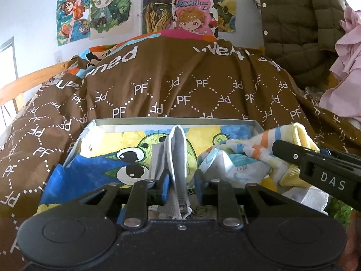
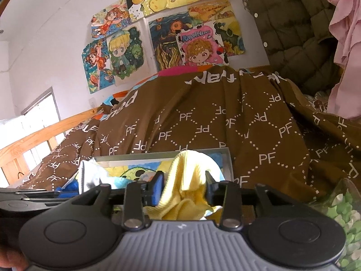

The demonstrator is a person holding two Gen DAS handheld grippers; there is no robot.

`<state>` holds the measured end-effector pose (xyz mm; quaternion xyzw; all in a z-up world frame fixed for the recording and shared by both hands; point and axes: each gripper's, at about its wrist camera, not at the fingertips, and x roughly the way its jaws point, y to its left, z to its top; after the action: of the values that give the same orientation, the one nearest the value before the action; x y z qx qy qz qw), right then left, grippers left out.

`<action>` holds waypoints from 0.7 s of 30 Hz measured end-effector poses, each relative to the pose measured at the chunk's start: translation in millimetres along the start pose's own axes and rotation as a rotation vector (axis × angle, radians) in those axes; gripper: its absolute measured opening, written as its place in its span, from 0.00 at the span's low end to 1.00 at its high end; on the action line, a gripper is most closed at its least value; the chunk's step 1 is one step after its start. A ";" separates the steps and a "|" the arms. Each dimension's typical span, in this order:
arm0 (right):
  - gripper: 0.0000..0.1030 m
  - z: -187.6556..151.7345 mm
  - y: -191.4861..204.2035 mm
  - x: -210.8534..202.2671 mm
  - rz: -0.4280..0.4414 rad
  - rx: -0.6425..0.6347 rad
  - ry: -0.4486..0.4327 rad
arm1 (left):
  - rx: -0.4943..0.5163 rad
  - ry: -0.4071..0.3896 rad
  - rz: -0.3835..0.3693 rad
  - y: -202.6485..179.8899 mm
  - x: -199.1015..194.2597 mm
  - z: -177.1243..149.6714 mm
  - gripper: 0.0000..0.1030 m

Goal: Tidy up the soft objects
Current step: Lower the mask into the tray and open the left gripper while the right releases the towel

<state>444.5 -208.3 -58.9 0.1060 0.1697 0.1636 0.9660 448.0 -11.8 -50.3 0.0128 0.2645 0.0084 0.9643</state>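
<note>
The left gripper (image 1: 179, 186) is pinching a grey-and-white sock (image 1: 177, 153) between its jaws, holding it upright over the shallow box (image 1: 171, 121) lined with a cartoon drawing. The right gripper (image 2: 183, 187) is clamping the yellow cuff of a striped sock (image 2: 187, 180), which is draping over the box's right side. The box is sitting on a brown PF-patterned quilt (image 1: 180, 85), with an olive padded jacket (image 1: 293, 22) and one pink garment (image 1: 345, 67) hanging to the right.
</note>
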 end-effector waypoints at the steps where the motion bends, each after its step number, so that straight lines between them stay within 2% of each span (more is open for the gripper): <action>1: 0.47 0.6 -0.9 -0.4 -0.003 -0.001 0.002 | -0.004 0.001 0.003 -0.3 -0.6 0.2 0.32; 5: 0.54 5.2 -3.5 -5.6 -0.013 -0.006 0.005 | -0.015 -0.002 0.021 -2.4 -6.8 0.5 0.45; 7: 0.60 8.3 -3.4 -10.6 -0.015 -0.010 -0.002 | -0.016 -0.012 0.023 -3.1 -12.4 1.5 0.54; 10: 0.68 13.7 -1.3 -19.7 -0.015 -0.021 -0.011 | -0.023 -0.026 0.032 -3.5 -22.5 2.7 0.63; 14: 0.76 21.3 4.4 -35.7 -0.016 -0.037 -0.028 | -0.061 -0.052 0.051 0.8 -39.7 7.2 0.73; 16: 0.83 25.7 7.5 -45.3 -0.016 -0.044 -0.040 | -0.079 -0.065 0.064 3.5 -48.9 9.5 0.80; 21: 0.92 36.2 12.3 -72.7 -0.016 -0.048 -0.061 | -0.112 -0.100 0.089 9.2 -76.6 16.2 0.90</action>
<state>389.5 -228.0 -1.2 0.0864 0.1371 0.1564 0.9743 390.3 -4.7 3.0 -0.0292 0.2142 0.0656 0.9742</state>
